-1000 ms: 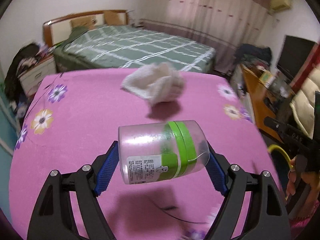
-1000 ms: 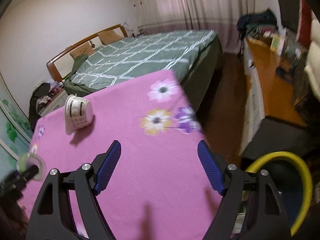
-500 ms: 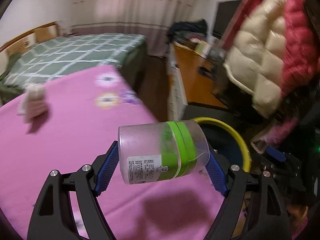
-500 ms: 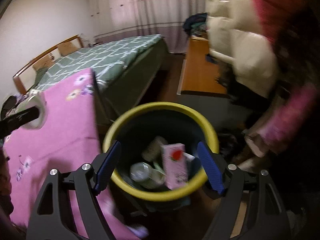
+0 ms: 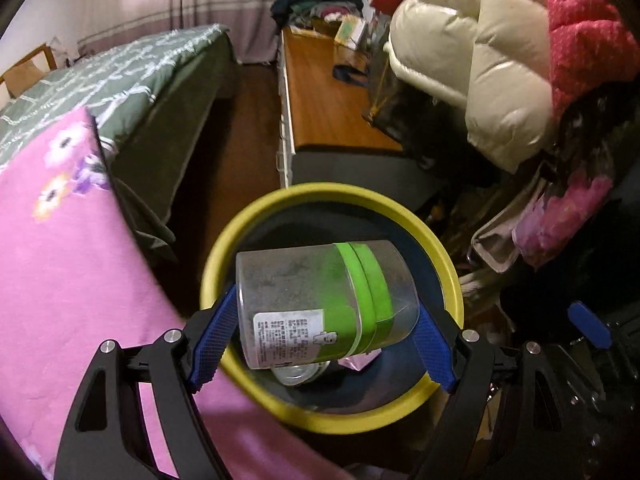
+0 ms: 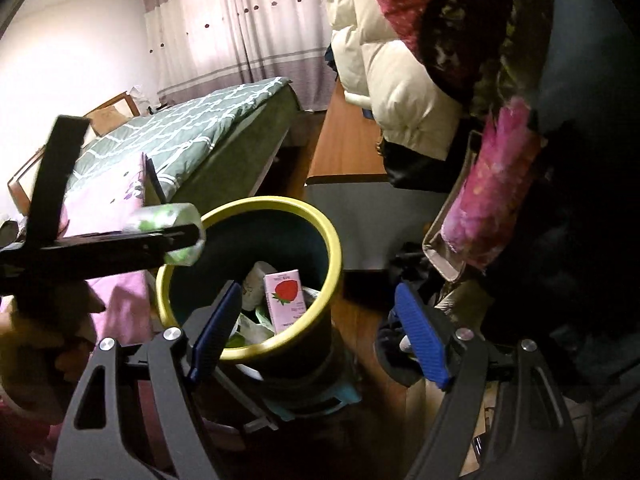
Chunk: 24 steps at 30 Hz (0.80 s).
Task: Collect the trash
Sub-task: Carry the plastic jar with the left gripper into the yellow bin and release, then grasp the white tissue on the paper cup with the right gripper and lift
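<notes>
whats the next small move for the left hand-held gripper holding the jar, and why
Probably open the left hand-held gripper and let the plastic jar drop. The jar, clamped sideways between the blue pads, sits in line with the yellow-rimmed bin, which already holds a strawberry carton. The right hand-held gripper is open and empty.

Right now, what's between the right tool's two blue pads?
Nothing is held there. The right wrist view shows the right tool open, its gap framing the yellow-rimmed bin edge and dark floor clutter; the strawberry carton sits inside the bin.
</notes>
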Each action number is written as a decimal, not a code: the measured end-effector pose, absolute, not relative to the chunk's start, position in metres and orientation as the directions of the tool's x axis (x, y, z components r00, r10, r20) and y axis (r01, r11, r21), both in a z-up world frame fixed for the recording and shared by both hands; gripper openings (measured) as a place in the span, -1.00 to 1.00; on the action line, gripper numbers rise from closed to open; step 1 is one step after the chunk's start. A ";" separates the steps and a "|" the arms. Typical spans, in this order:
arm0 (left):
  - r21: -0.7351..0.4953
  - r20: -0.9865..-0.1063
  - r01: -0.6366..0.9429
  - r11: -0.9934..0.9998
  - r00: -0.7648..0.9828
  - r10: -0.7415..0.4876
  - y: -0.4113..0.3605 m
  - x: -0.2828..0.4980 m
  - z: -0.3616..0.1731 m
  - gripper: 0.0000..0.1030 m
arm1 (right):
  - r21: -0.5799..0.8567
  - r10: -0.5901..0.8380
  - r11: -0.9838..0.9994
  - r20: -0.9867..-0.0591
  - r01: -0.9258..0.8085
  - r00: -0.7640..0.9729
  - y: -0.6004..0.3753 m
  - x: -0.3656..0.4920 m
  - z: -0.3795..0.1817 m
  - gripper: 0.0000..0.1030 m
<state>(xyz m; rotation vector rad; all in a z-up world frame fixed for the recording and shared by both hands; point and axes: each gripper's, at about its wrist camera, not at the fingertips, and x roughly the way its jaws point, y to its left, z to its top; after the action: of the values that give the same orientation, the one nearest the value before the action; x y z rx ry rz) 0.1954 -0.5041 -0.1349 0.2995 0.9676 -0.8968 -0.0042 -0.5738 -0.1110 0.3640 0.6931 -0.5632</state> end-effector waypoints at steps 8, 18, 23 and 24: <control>-0.154 -0.796 0.749 0.645 0.293 -0.530 -0.487 0.203 -0.127 0.81 | 0.128 -0.357 0.794 -0.692 0.594 0.628 -0.571 0.000 -0.113 0.46; -0.125 -0.645 0.545 0.829 0.591 -0.485 -0.306 0.247 -0.060 0.90 | 0.126 -0.279 0.864 -0.686 0.487 0.672 -0.531 0.049 -0.102 0.46; -0.045 -0.567 0.313 0.949 0.774 -0.283 -0.187 0.272 -0.051 0.90 | 0.107 -0.207 0.925 -0.663 0.365 0.719 -0.488 0.102 -0.083 0.46; -0.037 -0.559 0.266 0.963 0.794 -0.240 -0.166 0.277 -0.052 0.90 | 0.110 -0.186 0.934 -0.662 0.339 0.726 -0.480 0.113 -0.080 0.46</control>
<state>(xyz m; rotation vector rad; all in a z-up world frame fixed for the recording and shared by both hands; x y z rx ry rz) 0.2773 -0.1664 -0.0516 0.0446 0.5946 -0.2722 0.1126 -0.4795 -0.0801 0.2303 0.7010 -0.2927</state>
